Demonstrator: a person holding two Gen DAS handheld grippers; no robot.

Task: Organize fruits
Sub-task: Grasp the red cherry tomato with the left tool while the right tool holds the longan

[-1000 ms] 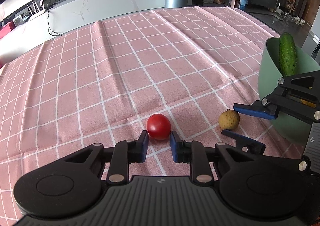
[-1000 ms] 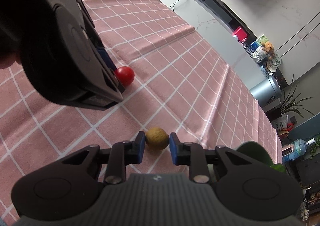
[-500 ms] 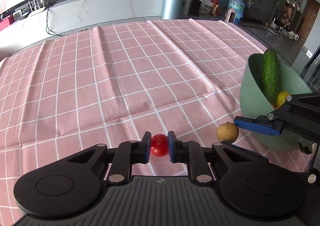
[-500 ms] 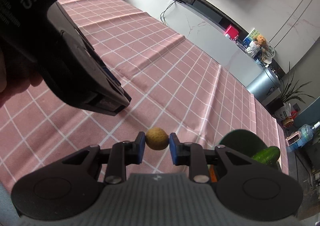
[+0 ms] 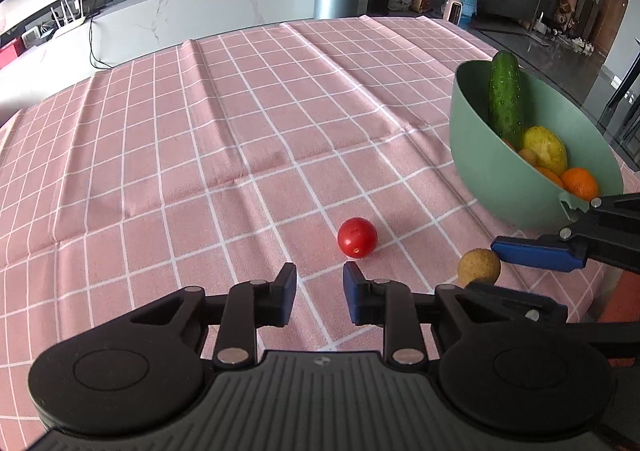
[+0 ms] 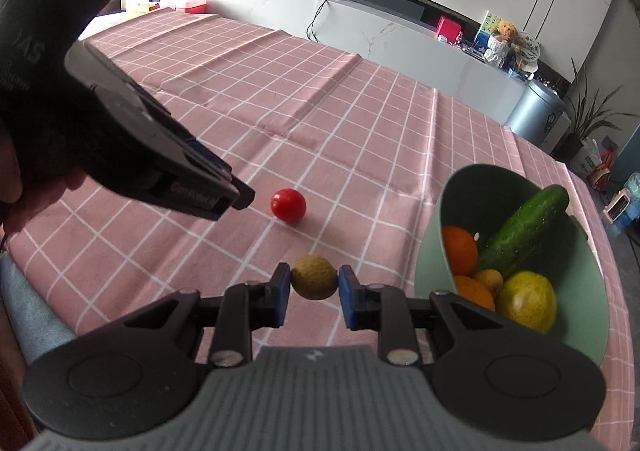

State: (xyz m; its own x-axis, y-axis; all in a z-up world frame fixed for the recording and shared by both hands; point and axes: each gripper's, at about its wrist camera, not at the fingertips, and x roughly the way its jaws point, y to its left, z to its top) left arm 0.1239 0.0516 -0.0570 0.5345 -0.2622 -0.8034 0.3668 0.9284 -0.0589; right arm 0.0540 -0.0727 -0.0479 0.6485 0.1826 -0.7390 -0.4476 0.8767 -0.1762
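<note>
Pink checked cloth is spread over the worktop [image 5: 240, 123], and a green bowl [image 5: 500, 187] of produce is set at its right edge. Between bowl and tomato, the right hand-held gripper [image 6: 313, 287] is clamped on a small tan fruit [image 6: 313, 282], just left of the rim. The left hand-held gripper [image 5: 319, 291], whose jaws have just been opening with nothing between them, is held just behind the red tomato [image 5: 357, 237], which lies on the cloth ahead and slightly right.

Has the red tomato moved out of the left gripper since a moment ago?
Yes. The tomato now lies on the checked cloth beyond the left gripper, whose jaws have just been opening.
</note>
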